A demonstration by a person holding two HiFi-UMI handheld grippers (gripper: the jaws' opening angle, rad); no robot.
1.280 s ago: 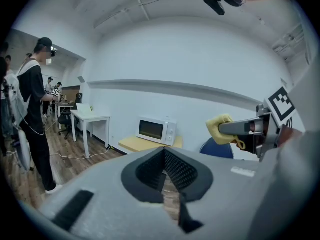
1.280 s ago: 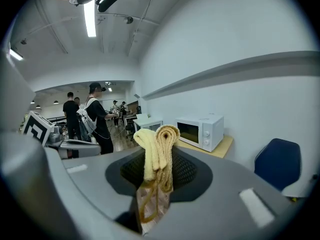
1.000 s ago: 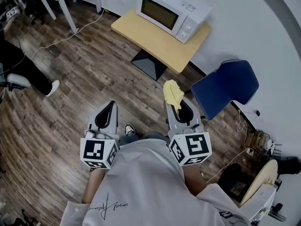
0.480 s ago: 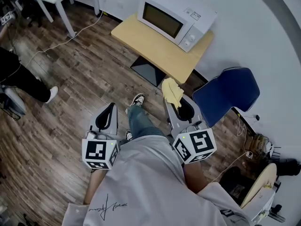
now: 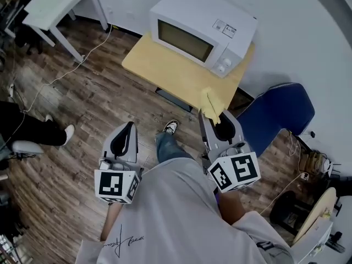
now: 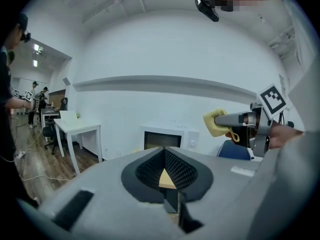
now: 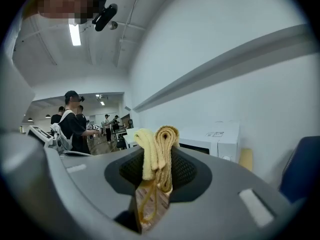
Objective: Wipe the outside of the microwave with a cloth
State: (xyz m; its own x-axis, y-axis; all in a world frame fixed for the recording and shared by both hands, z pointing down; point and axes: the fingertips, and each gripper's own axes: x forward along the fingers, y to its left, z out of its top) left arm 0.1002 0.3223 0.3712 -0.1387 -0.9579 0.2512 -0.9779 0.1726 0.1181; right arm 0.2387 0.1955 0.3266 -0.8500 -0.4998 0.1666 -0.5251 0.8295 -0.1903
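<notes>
The right gripper (image 5: 215,119) is clamping the yellow cloth (image 5: 211,103). The microwave (image 5: 203,29) is lying ahead, nearer it than the left gripper (image 5: 126,130), which is hanging closed, empty.

Lab-like office, white desk (image 5: 55,4), people (image 7: 75,120) at workstations, wood-look floor (image 5: 82,106)

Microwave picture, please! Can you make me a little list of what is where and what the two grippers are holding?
microwave: white, door shut, on the yellow table by the wall
cloth: yellow, folded, pinched in the right gripper
right gripper: shut on the cloth, not touching the microwave
left gripper: fingers together, nothing in them
chair: blue, right of the table
wiping: not started yet
</notes>
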